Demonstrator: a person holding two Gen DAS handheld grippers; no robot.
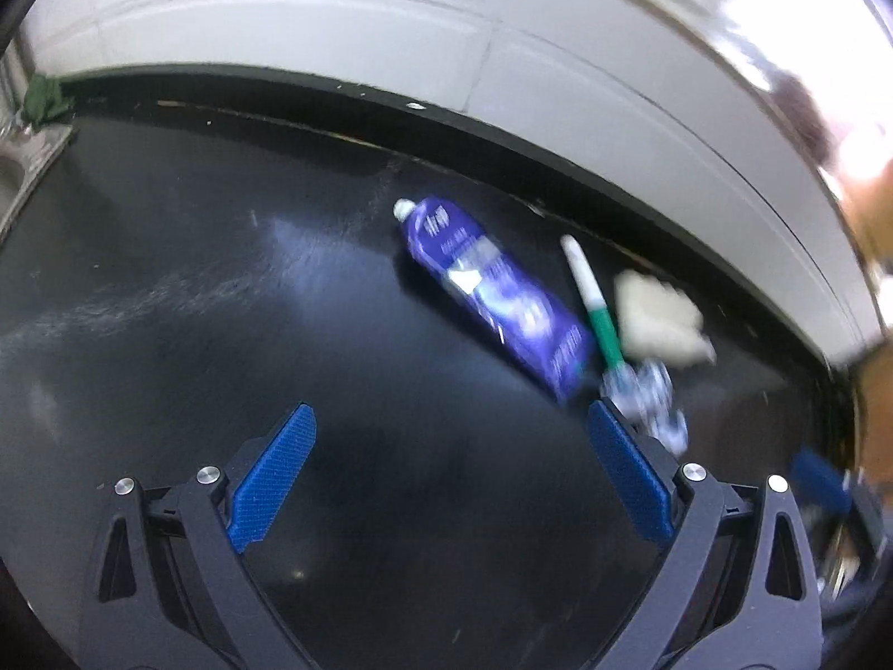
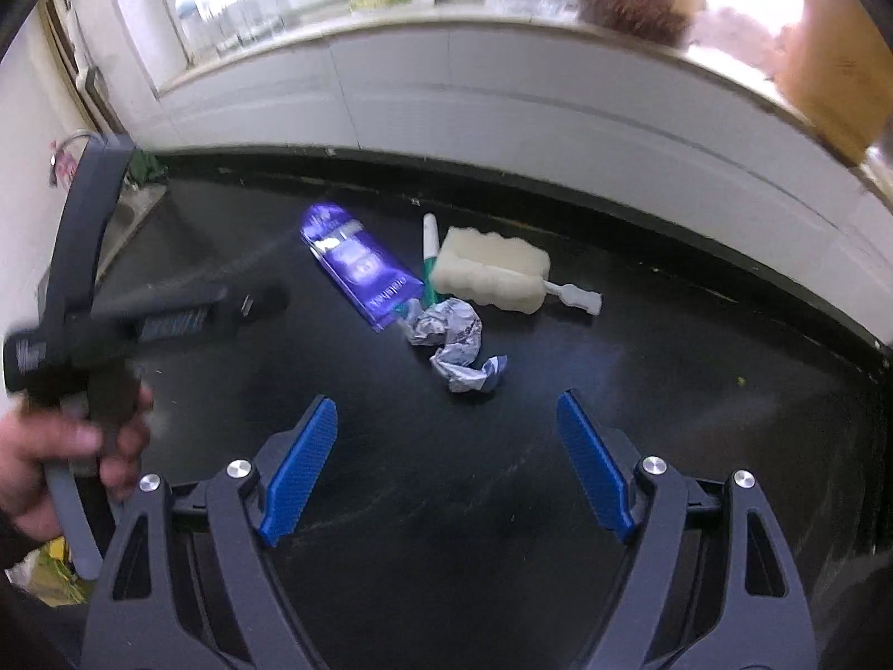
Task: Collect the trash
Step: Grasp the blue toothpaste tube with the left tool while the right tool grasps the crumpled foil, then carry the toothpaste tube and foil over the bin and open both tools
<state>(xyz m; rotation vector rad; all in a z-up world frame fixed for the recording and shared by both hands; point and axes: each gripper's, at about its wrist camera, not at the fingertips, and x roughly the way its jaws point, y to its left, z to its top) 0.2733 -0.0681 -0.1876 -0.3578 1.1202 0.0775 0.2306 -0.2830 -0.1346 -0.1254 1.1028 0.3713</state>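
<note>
We counted four bits on the black counter, near the back wall: one purple tube, one green-and-white pen, one pale sponge brush, one crumpled foil wrapper. Left gripper and right gripper both had jaws spread, nothing btwn them. Only the right view showed the hand w/ the left tool; left view was blurred, w/ a sink edge.

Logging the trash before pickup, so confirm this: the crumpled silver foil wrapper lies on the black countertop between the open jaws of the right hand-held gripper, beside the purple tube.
Wrong in one respect: the crumpled silver foil wrapper lies ahead of the right hand-held gripper, beyond its open jaws, not between them. The right wrist view shows it, on the black countertop beside the purple tube.
</note>
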